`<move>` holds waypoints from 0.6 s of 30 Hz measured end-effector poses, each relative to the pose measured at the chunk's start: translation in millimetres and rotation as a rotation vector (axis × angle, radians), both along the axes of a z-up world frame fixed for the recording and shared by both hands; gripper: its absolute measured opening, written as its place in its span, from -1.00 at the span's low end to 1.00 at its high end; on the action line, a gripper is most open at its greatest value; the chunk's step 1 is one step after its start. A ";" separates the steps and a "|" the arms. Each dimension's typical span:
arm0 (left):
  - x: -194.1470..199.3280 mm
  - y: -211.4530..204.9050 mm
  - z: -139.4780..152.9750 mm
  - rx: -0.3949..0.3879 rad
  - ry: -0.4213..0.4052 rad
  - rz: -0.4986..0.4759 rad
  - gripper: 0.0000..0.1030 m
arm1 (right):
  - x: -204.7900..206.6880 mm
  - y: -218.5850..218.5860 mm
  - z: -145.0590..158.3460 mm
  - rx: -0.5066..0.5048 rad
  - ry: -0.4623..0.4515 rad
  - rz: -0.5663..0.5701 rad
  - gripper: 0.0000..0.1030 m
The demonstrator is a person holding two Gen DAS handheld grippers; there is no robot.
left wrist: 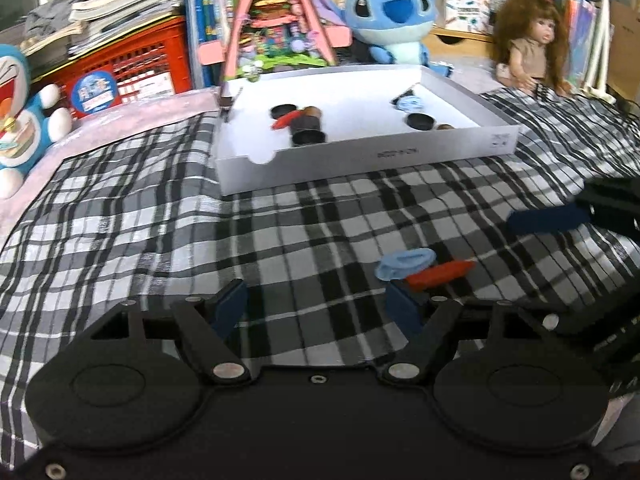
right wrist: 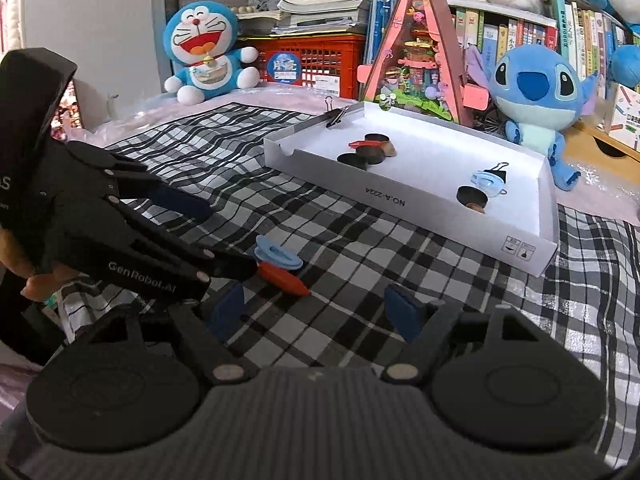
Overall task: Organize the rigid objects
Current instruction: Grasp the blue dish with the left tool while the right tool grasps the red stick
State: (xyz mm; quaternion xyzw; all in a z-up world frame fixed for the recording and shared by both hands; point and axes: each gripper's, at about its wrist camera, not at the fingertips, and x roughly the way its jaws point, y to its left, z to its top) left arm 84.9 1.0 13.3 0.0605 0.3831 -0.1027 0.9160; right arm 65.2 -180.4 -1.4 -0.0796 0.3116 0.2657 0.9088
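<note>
A black-and-white plaid cloth (left wrist: 160,216) covers the surface, and on it lie two small loose pieces side by side and touching: a light blue clip (left wrist: 406,263) and a red clip (left wrist: 440,274). In the left wrist view they sit just ahead of the left tool's (left wrist: 316,306) right-hand finger (left wrist: 404,308), outside the gap between its fingers, which holds only cloth. The left tool is spread wide and grips nothing. The right wrist view shows that same left tool from the side, held by a person's hand (right wrist: 36,276) at the left edge, with one finger tip close beside the red clip (right wrist: 284,279) and the light blue clip (right wrist: 278,254) just behind it; whether the tip touches them cannot be told.

The right tool (right wrist: 316,310) is also spread wide, with bare plaid cloth between its blue pads (right wrist: 228,310), and the two clips lie slightly ahead and left of its gap.

Farther back stands a shallow white box (right wrist: 400,196). Inside it are several dark round pieces (right wrist: 352,159), another red clip (right wrist: 358,144), another light blue clip (right wrist: 486,180) and a black binder clip (right wrist: 496,169); a second binder clip (right wrist: 335,114) grips the box's far corner. Behind the box sit a blue plush toy (right wrist: 532,88), a blue-and-white plush cat (right wrist: 204,52), a pink triangular model house (right wrist: 416,52), a red crate (right wrist: 316,60) and rows of books; the left wrist view also shows a doll (left wrist: 528,44)
</note>
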 end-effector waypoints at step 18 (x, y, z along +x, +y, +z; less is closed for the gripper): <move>-9.1 23.4 7.8 -0.120 -0.038 0.106 0.43 | -12.2 38.2 -16.7 0.098 -0.042 -0.323 -0.23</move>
